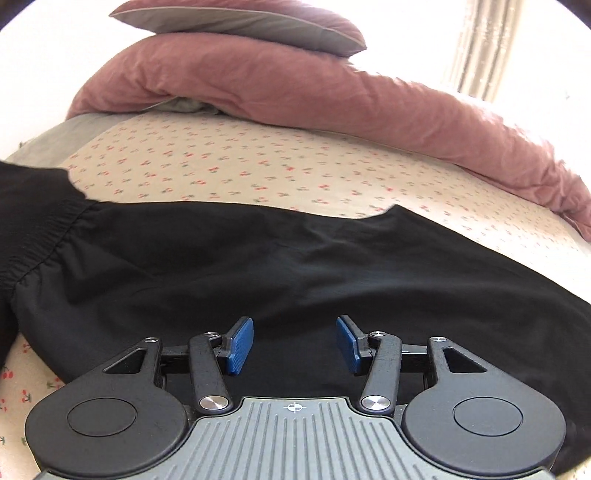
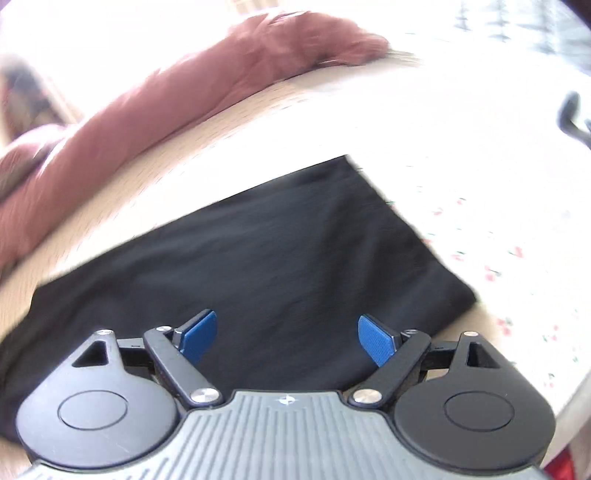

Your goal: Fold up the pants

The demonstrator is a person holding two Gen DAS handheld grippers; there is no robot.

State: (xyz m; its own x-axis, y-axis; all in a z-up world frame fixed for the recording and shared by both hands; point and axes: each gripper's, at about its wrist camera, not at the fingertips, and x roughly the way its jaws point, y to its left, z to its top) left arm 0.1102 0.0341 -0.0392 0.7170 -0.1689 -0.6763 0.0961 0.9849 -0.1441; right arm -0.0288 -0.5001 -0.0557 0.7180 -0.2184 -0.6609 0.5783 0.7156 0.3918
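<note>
Above limp, light black fabric pants [image 1: 258,266] on floral bedsheet [image 1: 258,166]: both grippers [image 1: 294,345] [image 2: 286,339] spread wide, holding nothing; best pinched at hems.

Both views sit just behind their own gripper, looking forward along its 2 blue fingers and down at a slant onto the bed. The left wrist view looks past the left gripper [image 1: 294,345] from close above the black pants [image 1: 258,266] — across the cherry-print sheet [image 1: 221,166] toward the pink duvet [image 1: 332,99] and a pillow [image 1: 236,22]. The right wrist view, blurred, looks past the right gripper [image 2: 287,341] from close above the pants [image 2: 277,251], tilted sideways. The 2 views share the pants, the sheet [image 2: 498,240] and the duvet [image 2: 147,107].
</note>
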